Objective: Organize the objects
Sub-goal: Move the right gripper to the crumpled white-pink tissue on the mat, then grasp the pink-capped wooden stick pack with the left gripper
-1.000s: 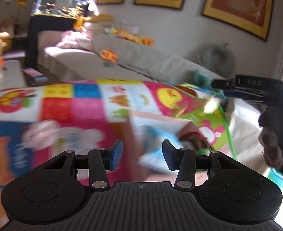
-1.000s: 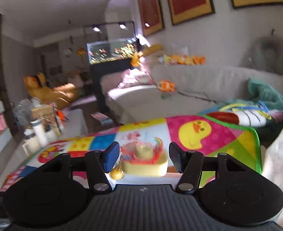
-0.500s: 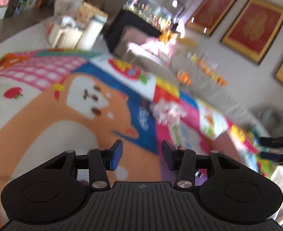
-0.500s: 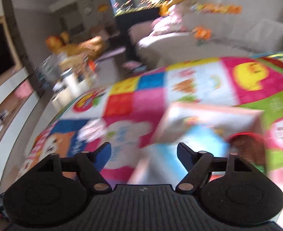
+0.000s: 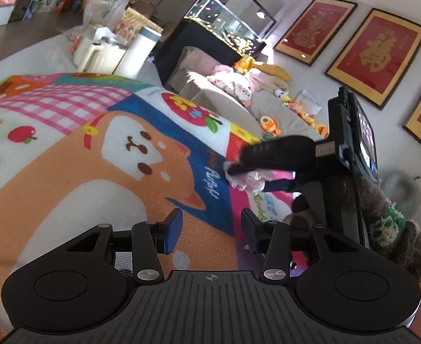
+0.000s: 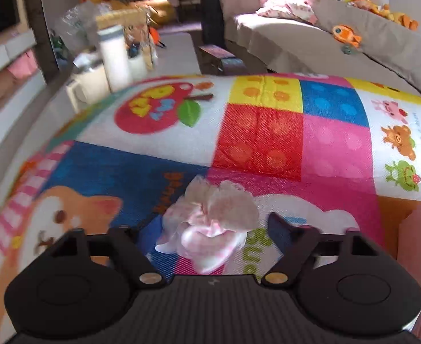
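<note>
The play mat looks like printed foam with a fine woven-looking texture and a slight sheen. On it, the pale pink cloth bundle is soft, crumpled fabric (partly satiny). The left gripper is matt black plastic, ribbed on its body, with shiny metal screw heads.

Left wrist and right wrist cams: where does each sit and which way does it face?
Left wrist: on the left tongs, looking low across the play mat toward the sofa; shows its own open blue-padded fingers, plus the right tongs and a sleeved arm.
Right wrist: on the right tongs, tilted down at the pink cloth between its open fingers.
Shared: mat, pink cloth, sofa, white jug.
</note>
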